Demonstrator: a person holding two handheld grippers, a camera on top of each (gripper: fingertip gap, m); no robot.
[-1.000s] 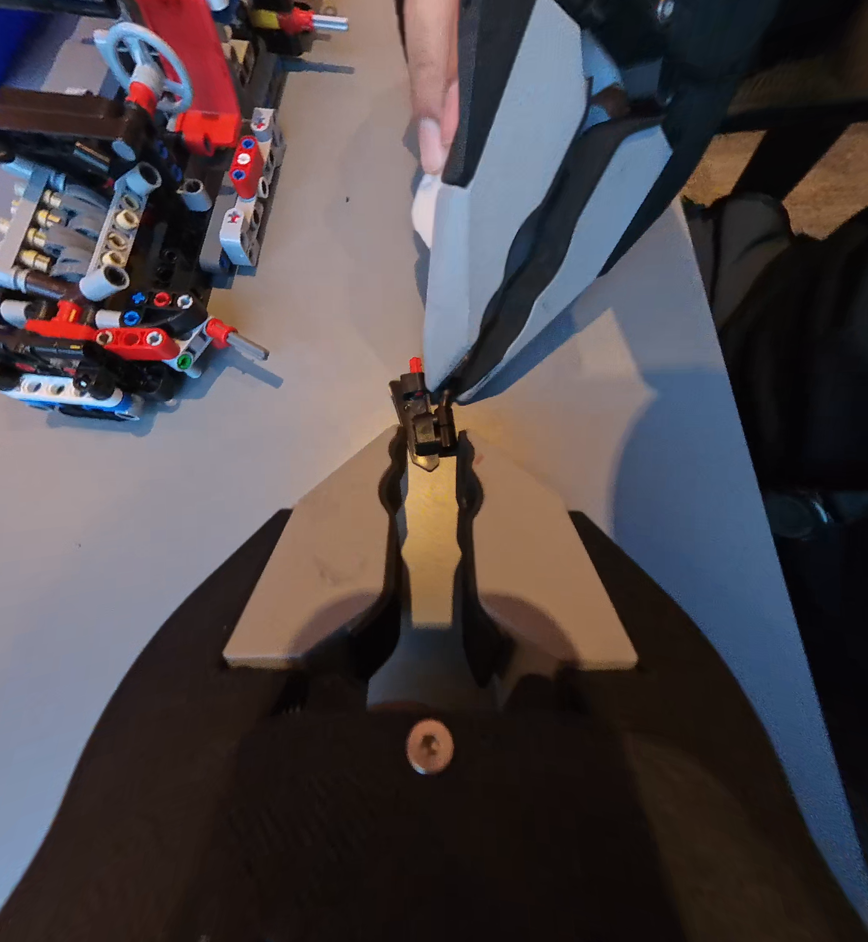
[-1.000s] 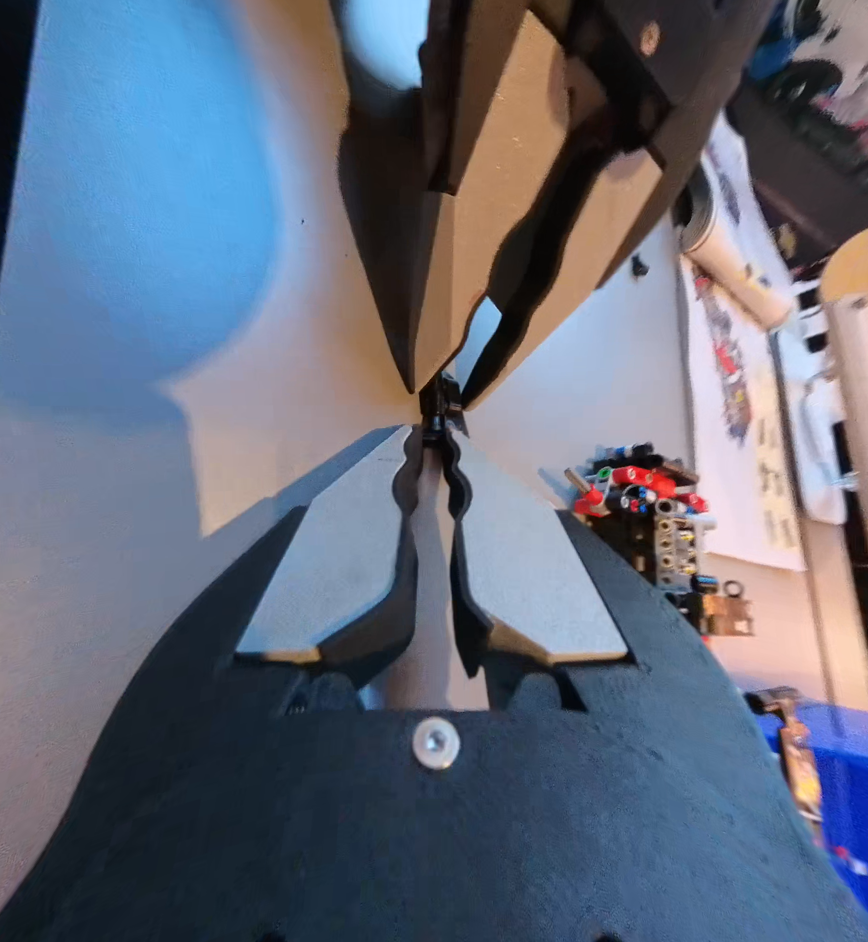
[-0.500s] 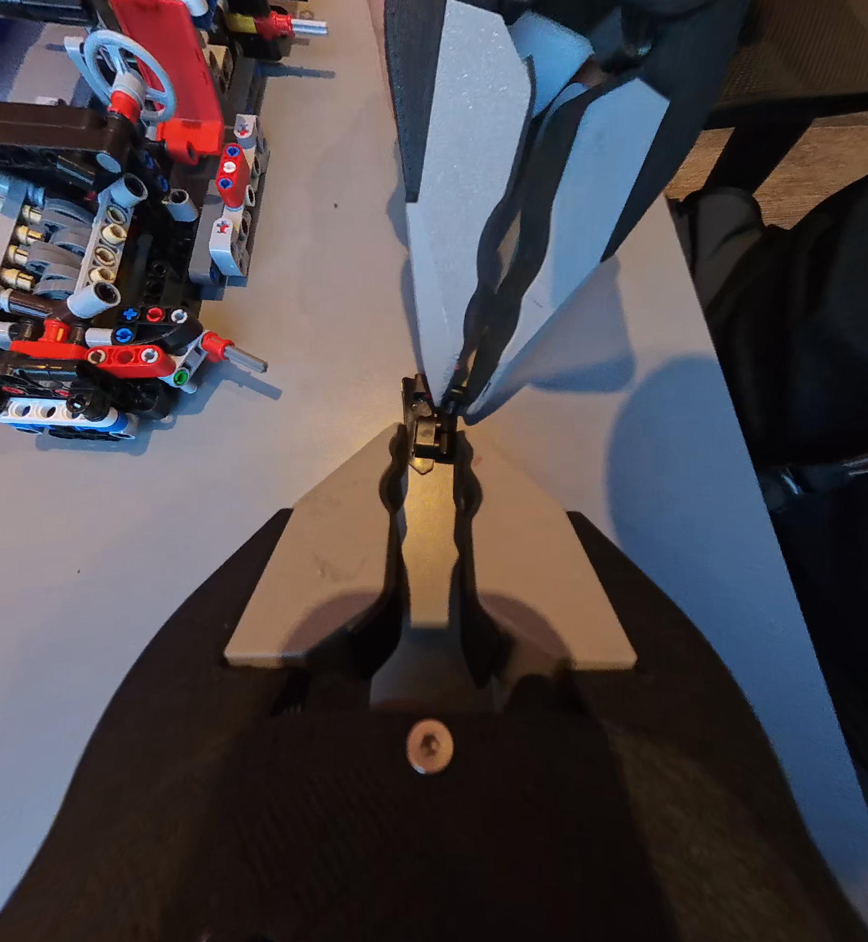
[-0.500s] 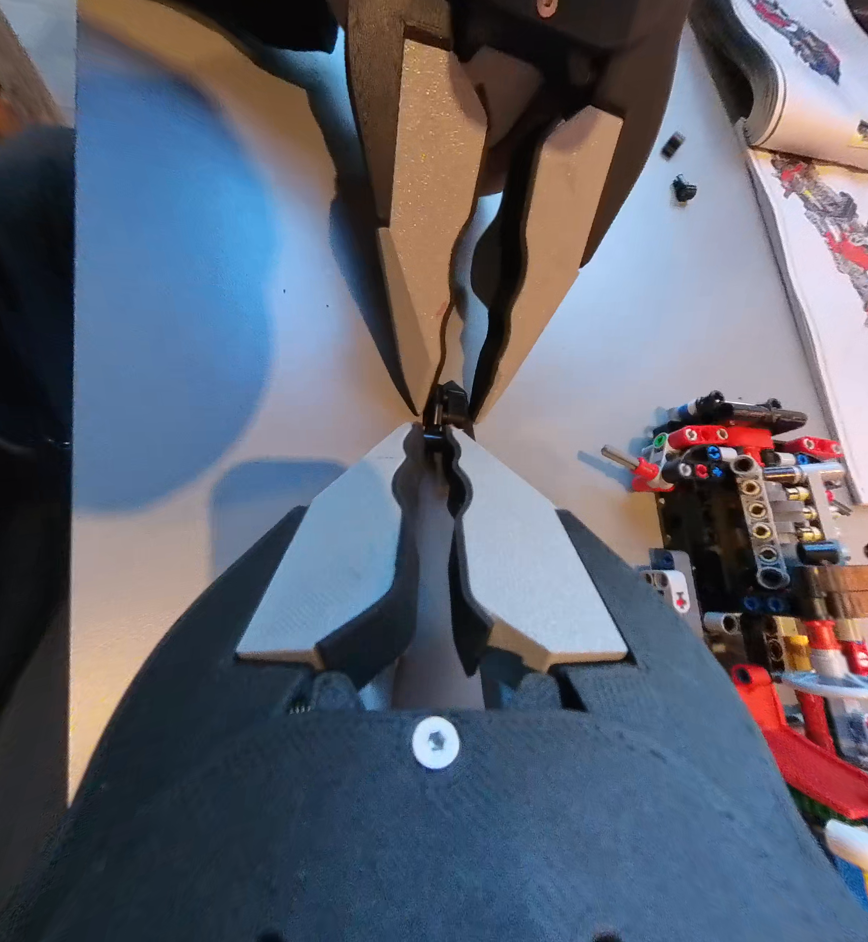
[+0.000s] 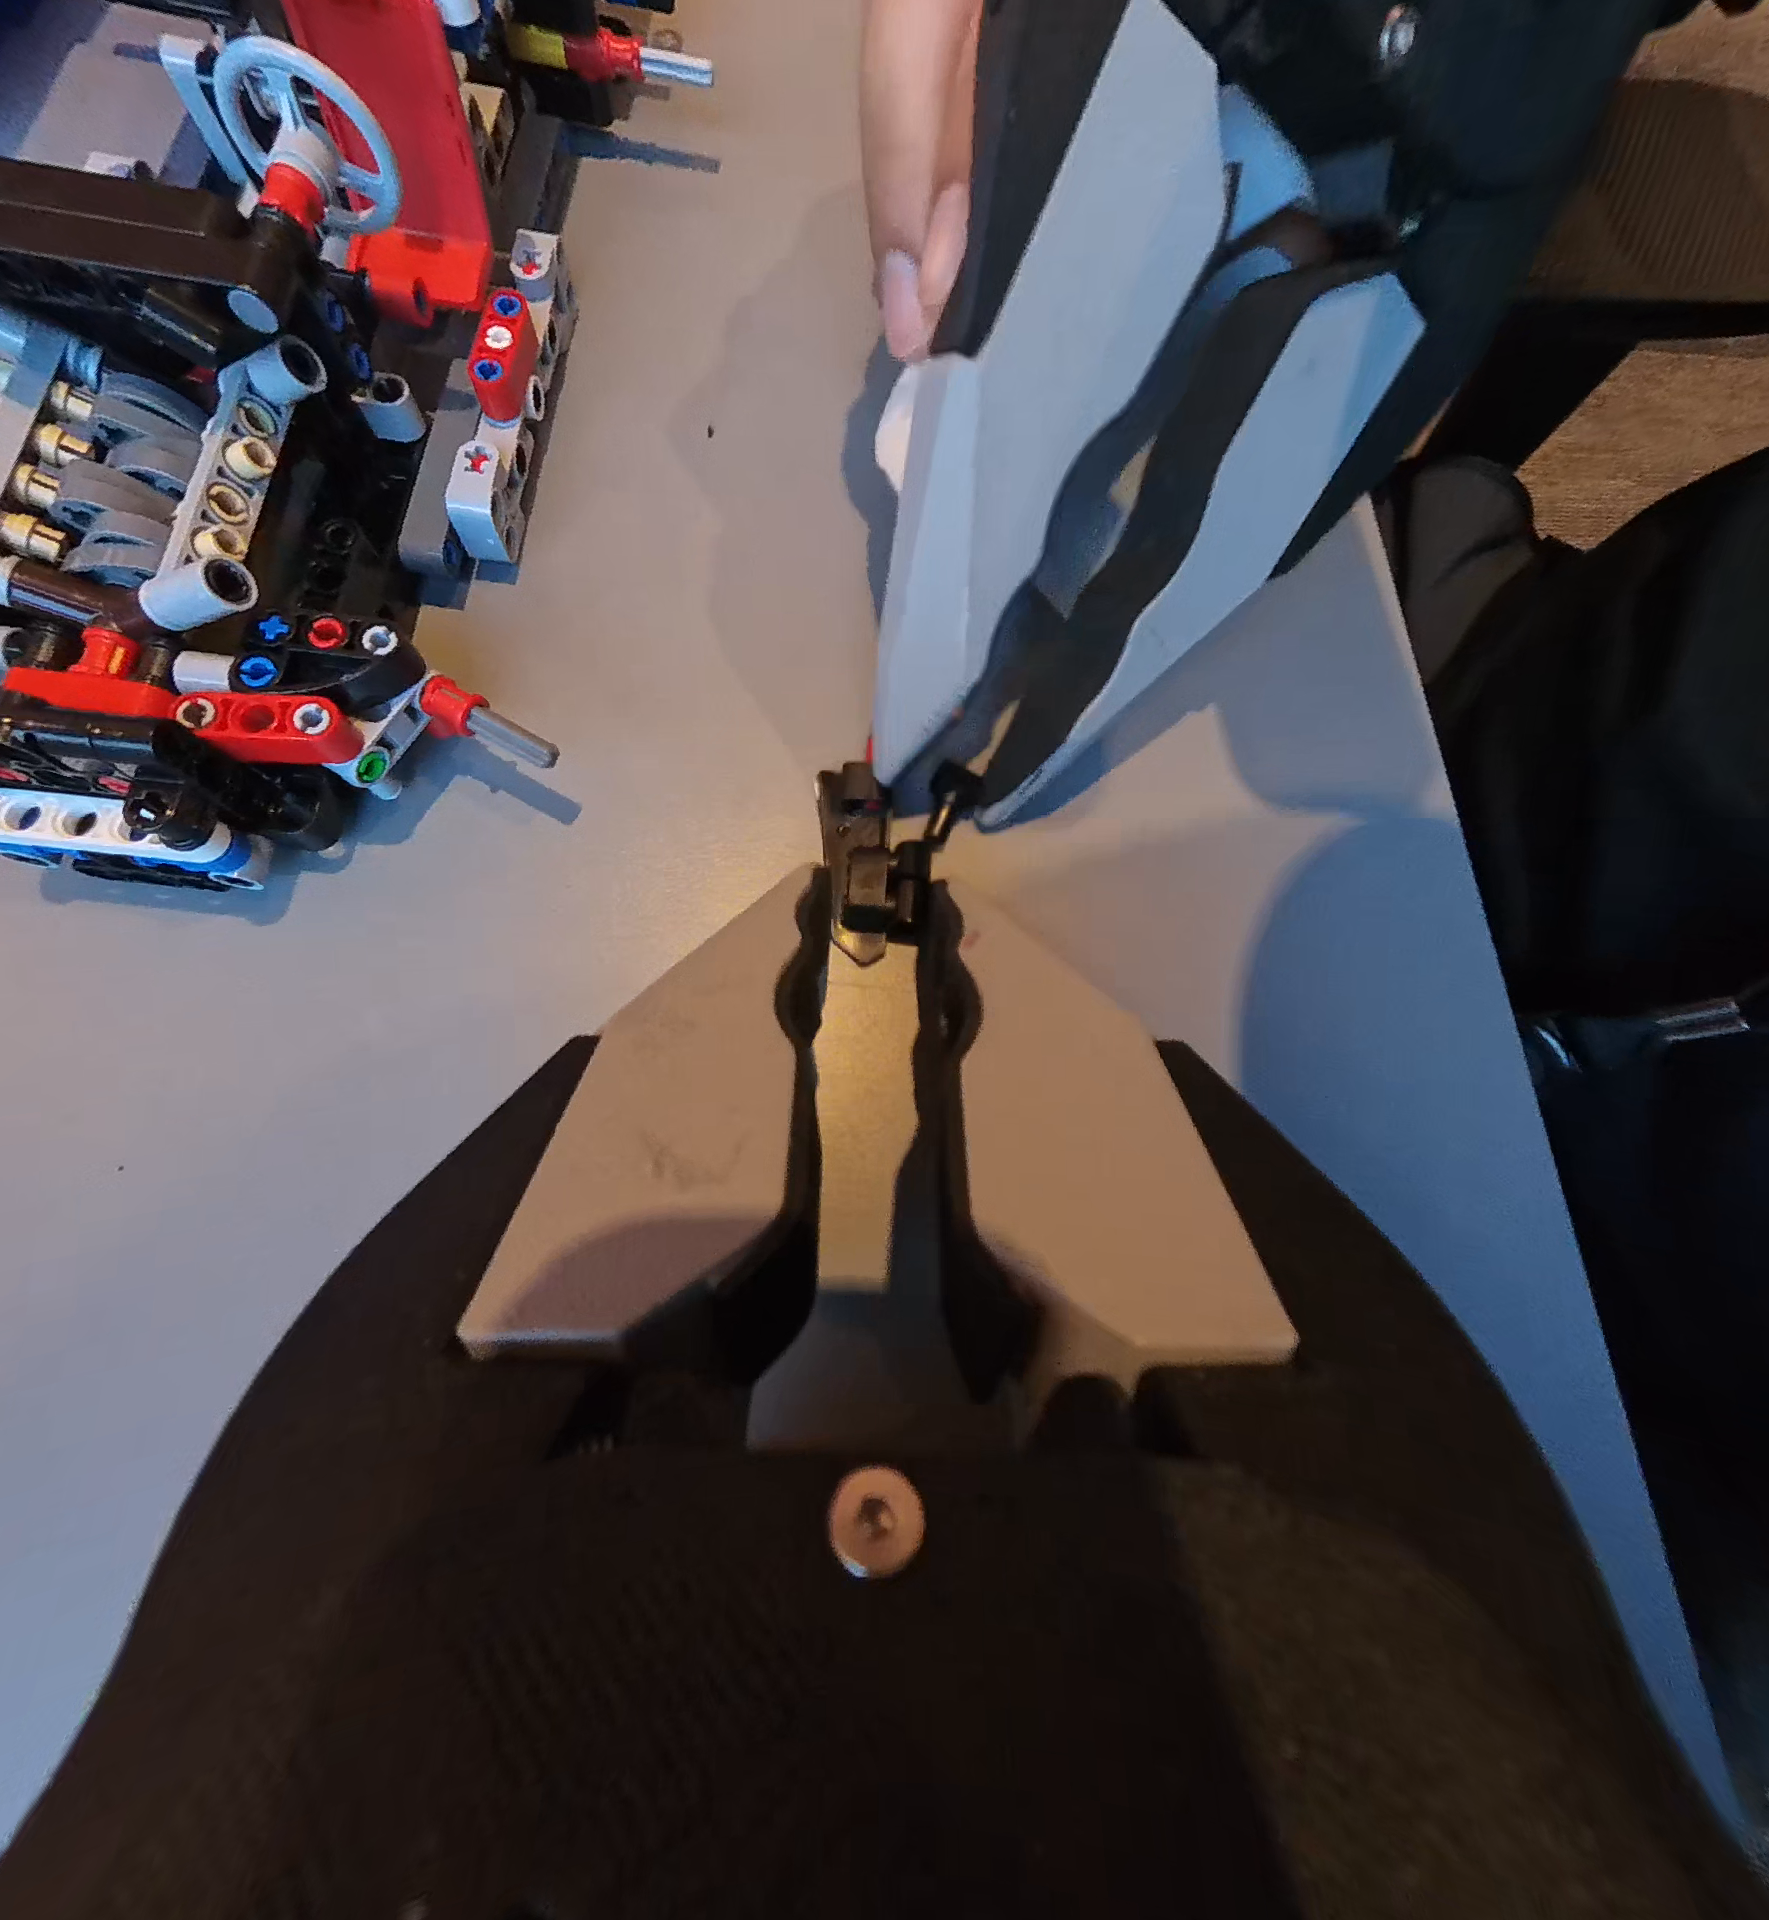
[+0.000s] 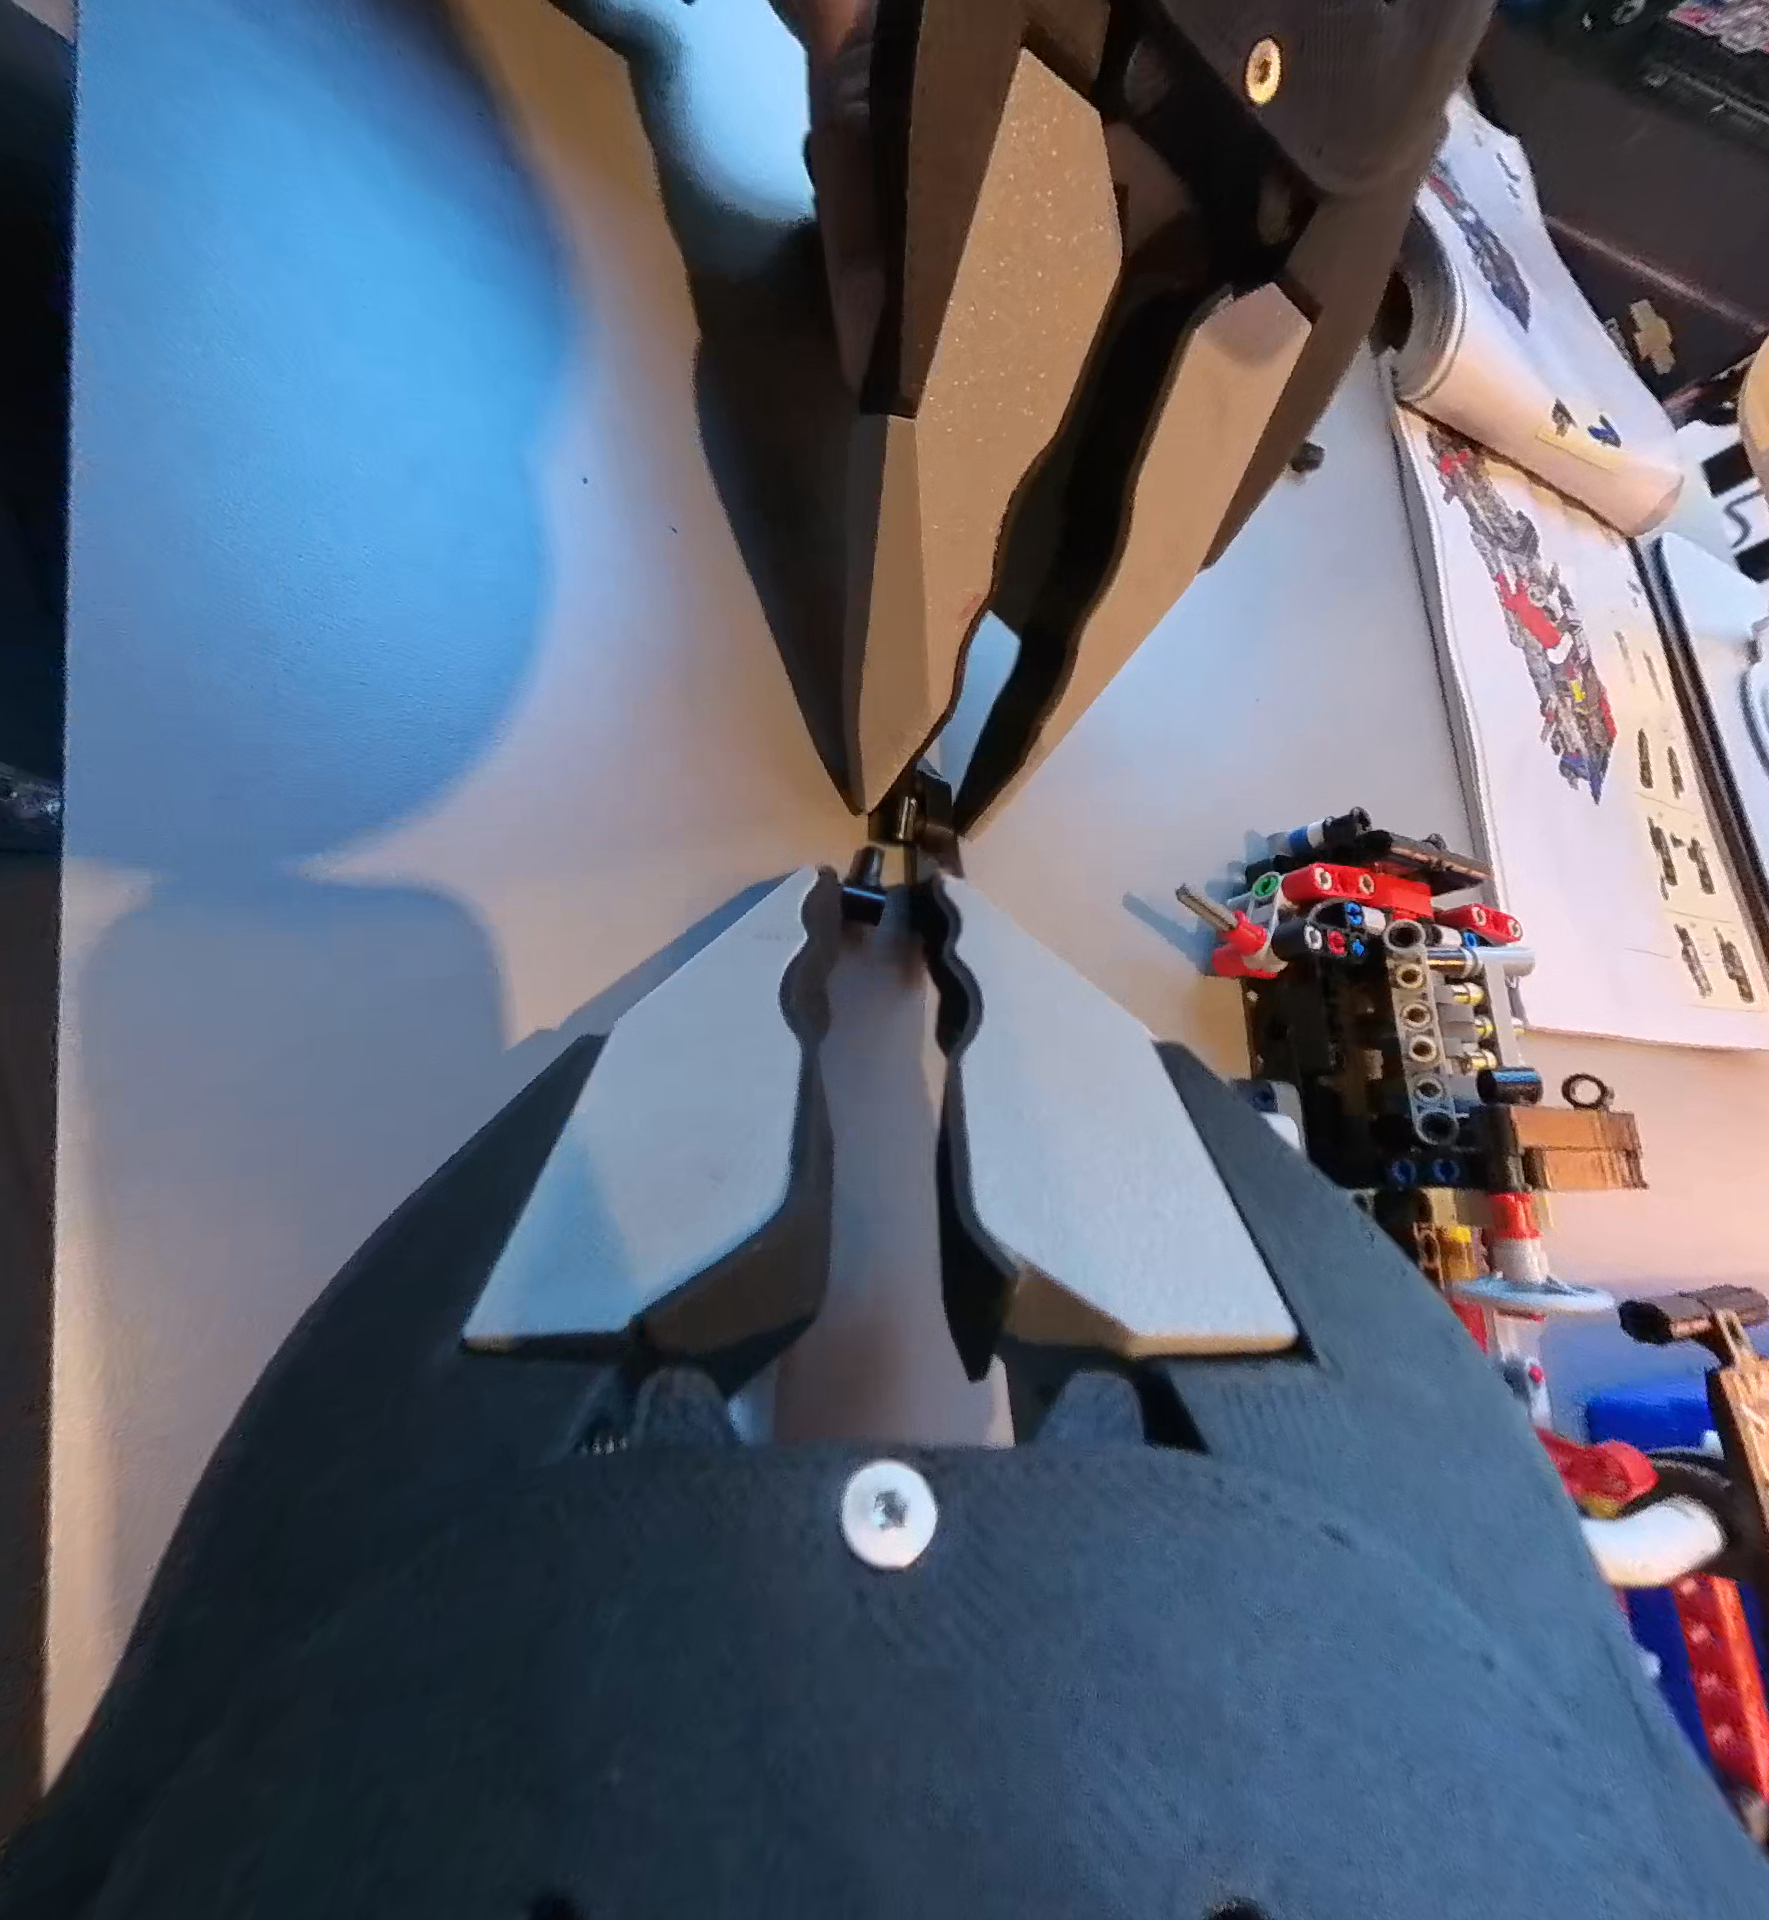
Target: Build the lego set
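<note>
Assembly looks midway: left gripper (image 5: 875,914) clamps a small black connector (image 5: 864,873), right gripper (image 6: 885,899) pinches a black pin (image 6: 864,883) tip-to-tip above the bench (image 5: 651,520), unjoined to the half-built chassis (image 5: 194,499) well apart.

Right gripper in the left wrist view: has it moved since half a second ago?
Yes. The right gripper has tilted rightward, its body swinging away from the lego model toward the table edge; its tips stay at the small black piece.

Half-seen bits around the table

The lego model (image 5: 184,499) runs off the frame's left edge; the black piece (image 6: 901,831) pinched between both tips is too small to make out.
</note>
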